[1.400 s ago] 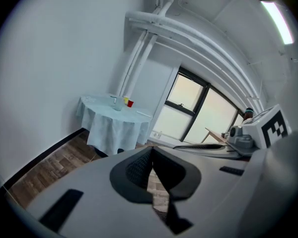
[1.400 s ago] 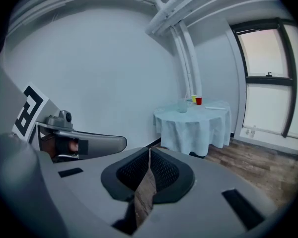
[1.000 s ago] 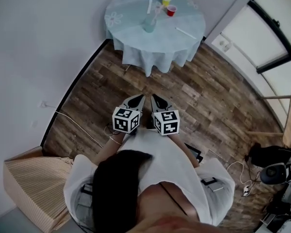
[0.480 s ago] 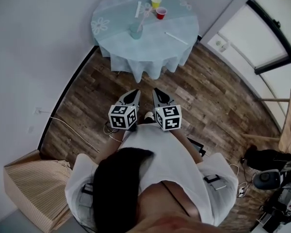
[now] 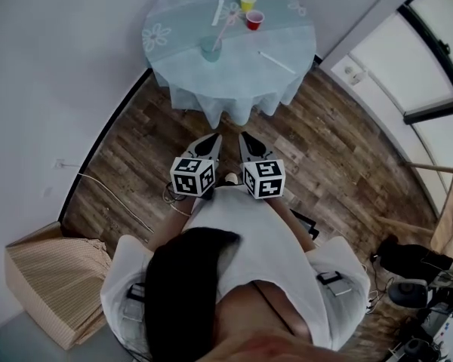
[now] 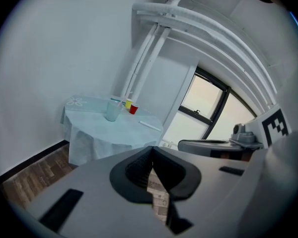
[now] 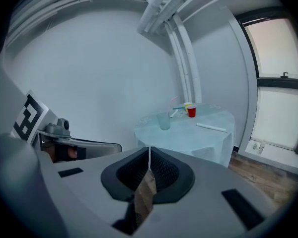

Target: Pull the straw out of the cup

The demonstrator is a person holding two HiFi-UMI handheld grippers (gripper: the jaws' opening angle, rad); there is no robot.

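I can read no word, number or brand anywhere in view. The only marks are black-and-white square patterns on the left cube [image 5: 192,178] of my left gripper [image 5: 211,139] and on the right cube [image 5: 264,179] of my right gripper [image 5: 246,137]. They are coded patterns, not letters or figures.
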